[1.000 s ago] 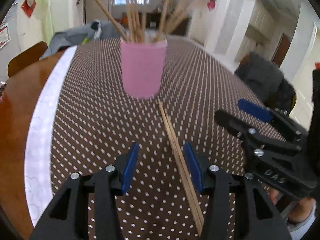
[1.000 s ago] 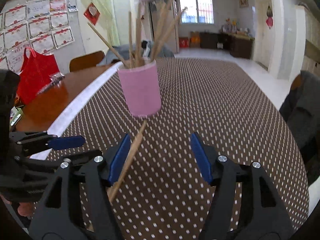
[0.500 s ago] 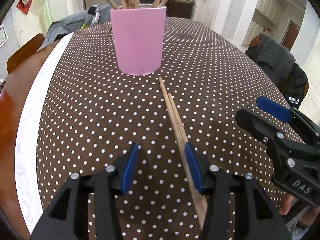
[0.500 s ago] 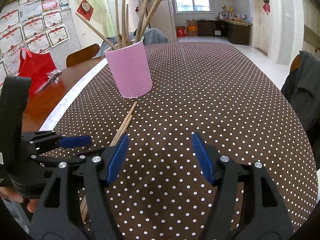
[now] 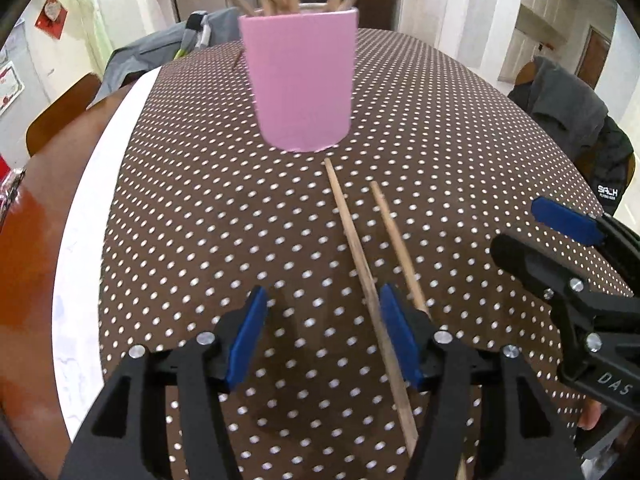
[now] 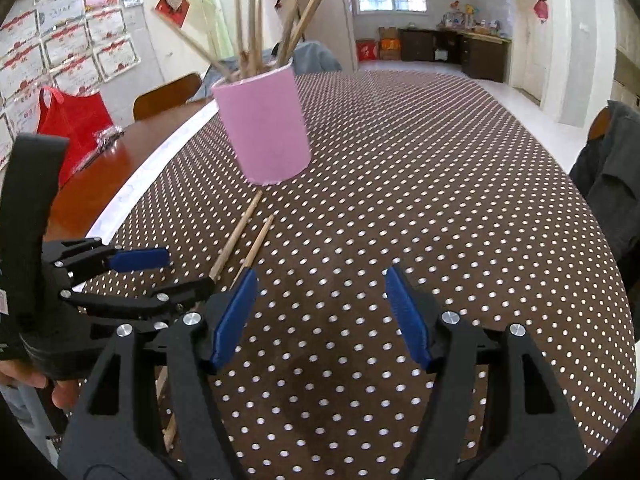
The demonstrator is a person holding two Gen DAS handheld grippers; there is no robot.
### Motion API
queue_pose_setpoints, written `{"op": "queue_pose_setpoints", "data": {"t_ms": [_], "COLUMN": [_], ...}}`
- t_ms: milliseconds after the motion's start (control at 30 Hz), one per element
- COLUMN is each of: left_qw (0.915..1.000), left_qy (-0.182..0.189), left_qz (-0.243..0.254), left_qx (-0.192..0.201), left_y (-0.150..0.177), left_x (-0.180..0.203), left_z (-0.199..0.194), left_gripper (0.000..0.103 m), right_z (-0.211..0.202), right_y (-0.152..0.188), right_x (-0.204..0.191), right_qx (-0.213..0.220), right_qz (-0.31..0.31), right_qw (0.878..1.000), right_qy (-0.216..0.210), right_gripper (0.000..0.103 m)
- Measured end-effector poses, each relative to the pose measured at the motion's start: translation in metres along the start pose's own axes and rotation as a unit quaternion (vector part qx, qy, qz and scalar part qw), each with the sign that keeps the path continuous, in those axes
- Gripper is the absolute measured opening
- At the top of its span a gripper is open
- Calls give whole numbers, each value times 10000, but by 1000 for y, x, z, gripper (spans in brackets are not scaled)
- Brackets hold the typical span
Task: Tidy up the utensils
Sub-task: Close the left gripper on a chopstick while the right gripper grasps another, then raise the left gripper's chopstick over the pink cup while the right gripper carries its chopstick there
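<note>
A pink cup [image 5: 302, 80] holding several wooden chopsticks stands on the dotted brown tablecloth [image 5: 200, 220]; it also shows in the right wrist view [image 6: 264, 128]. Two loose chopsticks lie side by side on the cloth below the cup. The longer chopstick [image 5: 356, 248] runs just inside my left gripper's right finger; the shorter one [image 5: 394, 240] passes under that finger. My left gripper [image 5: 322, 336] is open and empty, low over the cloth. My right gripper [image 6: 322, 316] is open and empty, to the right of the chopsticks [image 6: 240, 236].
The cloth's white edge [image 5: 88, 208] and bare wooden tabletop [image 5: 24, 260] lie to the left. A chair with a dark jacket [image 5: 576, 120] stands at the right. A red bag [image 6: 72, 124] sits at the left in the right wrist view.
Both grippers have dipped closer to the table and the cup. The two loose chopsticks now lie slightly apart instead of touching. Both grippers stay open.
</note>
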State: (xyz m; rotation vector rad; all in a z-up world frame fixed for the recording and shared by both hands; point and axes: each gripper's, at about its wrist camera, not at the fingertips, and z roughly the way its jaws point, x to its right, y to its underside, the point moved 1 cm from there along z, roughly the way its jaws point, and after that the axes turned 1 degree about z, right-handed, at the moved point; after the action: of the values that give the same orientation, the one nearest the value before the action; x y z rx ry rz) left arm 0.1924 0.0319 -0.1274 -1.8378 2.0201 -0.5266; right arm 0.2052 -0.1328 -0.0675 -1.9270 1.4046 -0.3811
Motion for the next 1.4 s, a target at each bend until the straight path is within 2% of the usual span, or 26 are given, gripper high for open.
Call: {"op": "queue_pose_setpoints", "data": {"t_ms": [200,500,667,767,800,900,967,1033,1200,1400], "left_qw": [10000,9995,9999,9999,9999,10000,9999,9997,9996,9983], "left_qy": [-14,196,-50,-31,-40,17,45,81,227,475], "left_qz": [-57,-246,-16,-30,-20,40,104,147,83,-58], "left_qx": [21,-26,-103,-153,-124,-84,-118,-150,-128,330], "left_y": [16,21,15,8,6,3,0,-2,-2,-6], "left_x": [-24,-41,-31,-27,-25,-19,-14,-11,-8,-6], "left_z": [-7,-6,2,5,6,5,6,6,5,-15], "left_gripper": [59,59,59,58,55,37,19,9,5,5], "right_z": [17,42,50,53,54,56,56,57,54,45], "right_y": [-1,-5,-8,-13,-14,-20,-23,-25,-26,-24], "right_x": [-24,-51,-57,-56,-54,-43,-39,-34,-34,-22], "right_qx": [-358,-920,-1189,-1374,-1434,-1609,-1699,-1791,-1813,-1745], "right_qz": [-245,-557,-1029,-1196,-1228,-1256,-1272,-1280,-1225,-1058], "right_qw": [9990,9942,9875,9832,9820,9789,9772,9754,9756,9783], "right_qy": [-81,-90,137,83,73,23,-37,-93,-186,-368], "right_gripper": [66,63,52,43,36,20,16,13,11,6]}}
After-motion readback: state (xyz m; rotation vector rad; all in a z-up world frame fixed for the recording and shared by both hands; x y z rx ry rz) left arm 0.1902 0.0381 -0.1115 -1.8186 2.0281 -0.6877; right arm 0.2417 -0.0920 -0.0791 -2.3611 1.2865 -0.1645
